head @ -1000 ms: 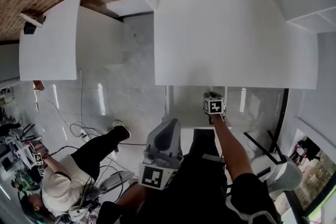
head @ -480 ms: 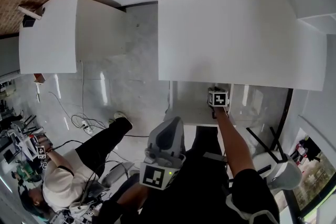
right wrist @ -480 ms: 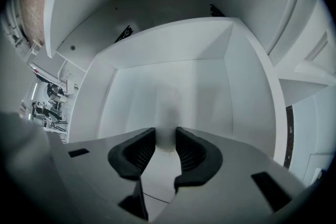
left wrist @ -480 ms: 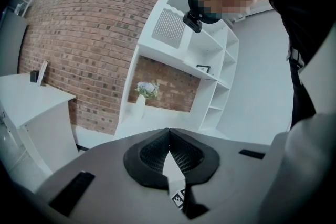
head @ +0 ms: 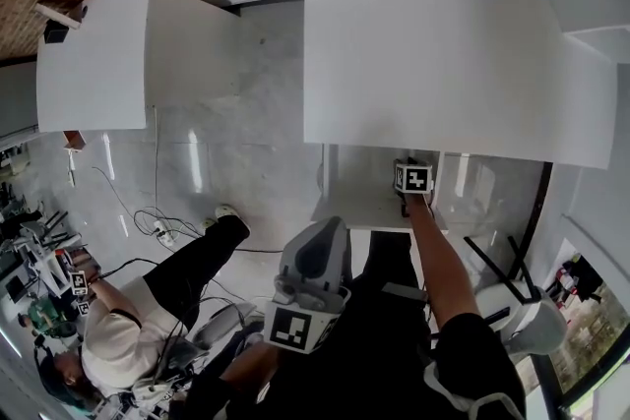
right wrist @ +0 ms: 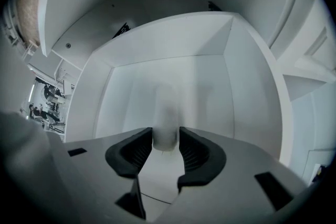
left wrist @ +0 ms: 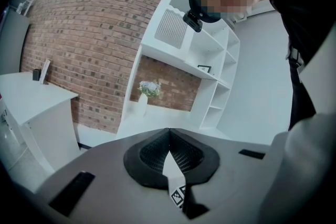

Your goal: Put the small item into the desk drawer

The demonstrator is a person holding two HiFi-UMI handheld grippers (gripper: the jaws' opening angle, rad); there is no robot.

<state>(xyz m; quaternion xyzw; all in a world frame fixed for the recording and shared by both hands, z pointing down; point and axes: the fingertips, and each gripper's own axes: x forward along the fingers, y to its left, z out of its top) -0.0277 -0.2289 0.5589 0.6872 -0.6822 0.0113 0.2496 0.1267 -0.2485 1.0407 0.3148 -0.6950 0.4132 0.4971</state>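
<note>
The white desk (head: 443,44) has its drawer (head: 366,204) pulled open below the front edge. My right gripper (head: 406,204) points steeply down into it. In the right gripper view the small item (right wrist: 167,123), a pale, blurred cylinder, stands between the fingertips of my right gripper (right wrist: 166,147) above the drawer's white floor (right wrist: 173,76). The jaws have just been opening and the pads no longer clamp the item. My left gripper (head: 317,241) hangs lower, over the person's lap. It is shut and holds nothing, and the left gripper view shows the tips of my left gripper (left wrist: 169,136) meeting.
A second white desk (head: 94,64) stands at the left. A person (head: 128,330) sits on the floor at lower left among cables (head: 148,236). A chair base (head: 532,325) is at lower right. A vase of flowers (left wrist: 144,97) and a shelf unit (left wrist: 210,86) stand ahead.
My right gripper has sunk a little toward the drawer. The head view has tipped slightly, shifting the desk up the picture. The left gripper has barely moved.
</note>
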